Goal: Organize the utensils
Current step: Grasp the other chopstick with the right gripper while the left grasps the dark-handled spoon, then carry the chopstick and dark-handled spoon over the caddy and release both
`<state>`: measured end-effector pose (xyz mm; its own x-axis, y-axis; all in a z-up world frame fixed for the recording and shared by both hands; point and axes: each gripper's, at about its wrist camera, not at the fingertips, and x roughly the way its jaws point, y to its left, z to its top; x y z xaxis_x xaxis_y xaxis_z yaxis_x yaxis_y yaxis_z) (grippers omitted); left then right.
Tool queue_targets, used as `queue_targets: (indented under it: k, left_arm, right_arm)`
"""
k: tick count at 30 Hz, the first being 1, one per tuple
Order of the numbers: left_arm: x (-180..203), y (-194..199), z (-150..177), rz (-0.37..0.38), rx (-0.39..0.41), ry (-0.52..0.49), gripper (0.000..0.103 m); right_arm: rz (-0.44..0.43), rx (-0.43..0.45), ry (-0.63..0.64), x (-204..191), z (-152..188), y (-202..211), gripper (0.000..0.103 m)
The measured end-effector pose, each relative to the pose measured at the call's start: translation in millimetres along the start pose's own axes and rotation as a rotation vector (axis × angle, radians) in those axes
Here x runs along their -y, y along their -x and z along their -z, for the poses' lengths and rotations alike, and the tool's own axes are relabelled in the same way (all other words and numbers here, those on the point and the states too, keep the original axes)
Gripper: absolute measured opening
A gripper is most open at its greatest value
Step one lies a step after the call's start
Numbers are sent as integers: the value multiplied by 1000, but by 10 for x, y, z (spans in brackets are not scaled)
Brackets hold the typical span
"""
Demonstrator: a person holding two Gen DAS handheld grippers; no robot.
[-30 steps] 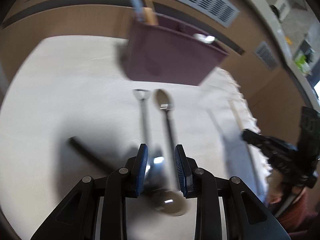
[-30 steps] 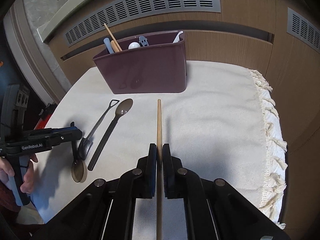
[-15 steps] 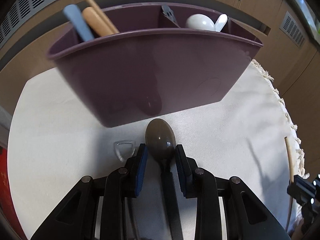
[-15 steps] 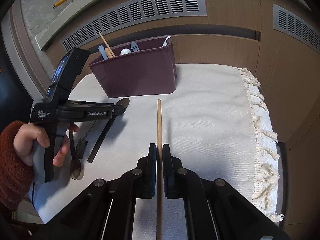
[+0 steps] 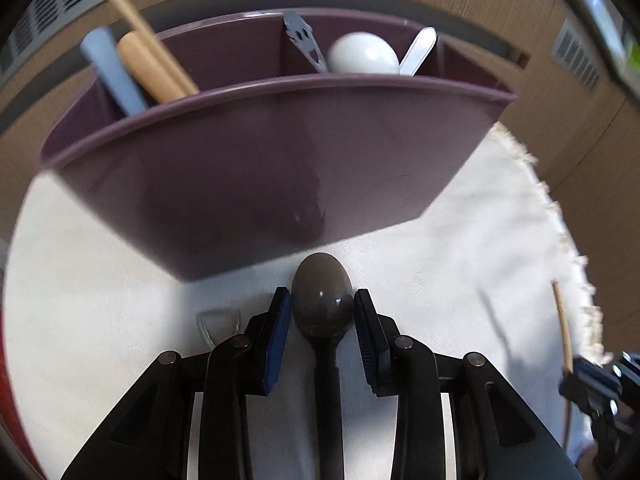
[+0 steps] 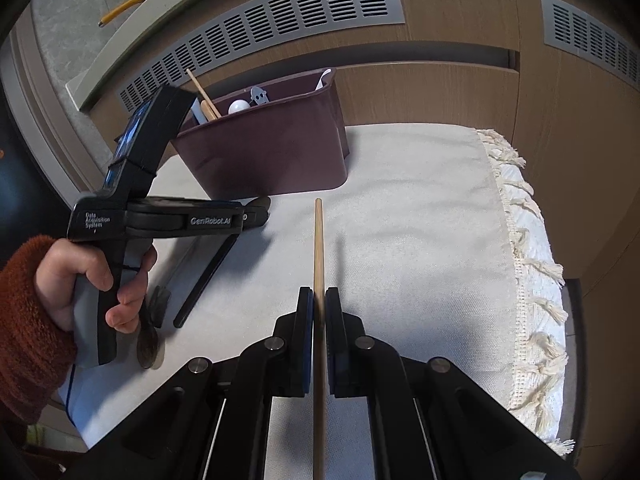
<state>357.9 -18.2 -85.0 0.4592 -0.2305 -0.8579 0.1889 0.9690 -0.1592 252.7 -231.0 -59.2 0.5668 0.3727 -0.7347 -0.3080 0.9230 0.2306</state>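
Observation:
A dark grey spoon (image 5: 322,300) lies on the white cloth (image 5: 460,264) with its bowl toward the maroon utensil caddy (image 5: 280,176). My left gripper (image 5: 322,312) is open, its blue pads on either side of the spoon bowl, just in front of the caddy. It shows from the side in the right wrist view (image 6: 256,216). My right gripper (image 6: 319,312) is shut on a wooden chopstick (image 6: 318,248) that points toward the caddy (image 6: 276,156). The chopstick also shows in the left wrist view (image 5: 562,320).
The caddy holds a wooden stick, a blue handle, a white spoon and a grey utensil. A second dark utensil with a triangular loop end (image 5: 218,320) and another spoon (image 6: 150,344) lie on the cloth at the left. The fringed cloth edge (image 6: 532,264) is at the right.
My left gripper has moved forward along the dark spoon from its handle end to its bowl, close to the caddy. My right gripper has kept hold of the chopstick.

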Motion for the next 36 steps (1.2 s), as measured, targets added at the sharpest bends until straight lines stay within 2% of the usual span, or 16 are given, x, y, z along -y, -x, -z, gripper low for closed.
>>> queue_targets:
  k: [2, 9, 11, 14, 17, 18, 22, 26, 27, 30, 32, 36]
  left_arm:
    - [-67, 159, 95, 56, 37, 26, 33]
    - [-183, 890, 483, 140, 204, 80, 33]
    - [-192, 1062, 541, 156, 254, 96, 33]
    - [-204, 1293, 573, 169, 322, 106, 33]
    - [-206, 1559, 502, 190, 388, 106, 33]
    - [-211, 1695, 449, 200, 422, 100, 33]
    - [-269, 2381, 93, 251, 613, 80, 33]
    - [-350, 2798, -242, 198, 849, 59, 33]
    - [-373, 2803, -321, 163, 909, 60, 33]
    - [-465, 2579, -499, 98, 974, 75, 33]
    - [-536, 2321, -610, 82, 982, 101, 33]
    - [-688, 1797, -750, 99, 939, 157, 33]
  right_arm:
    - [-16, 18, -8, 23, -8, 55, 5]
    - [-78, 60, -44, 123, -102, 209, 5]
    - [-100, 77, -60, 143, -120, 252, 5]
    - [-88, 97, -59, 135, -140, 294, 5]
    - [-86, 134, -55, 103, -189, 362, 5]
    - [-80, 161, -44, 78, -236, 427, 5]
    - [-52, 364, 68, -220, -697, 882, 5]
    - [-36, 596, 156, -558, -1327, 1193, 5]
    - [-49, 631, 164, -603, -1453, 1181, 5]
    - [-79, 682, 148, -650, -1762, 965, 5]
    - [-103, 696, 108, -622, -1900, 722, 5]
    - [-109, 700, 45, -571, -2020, 292, 5]
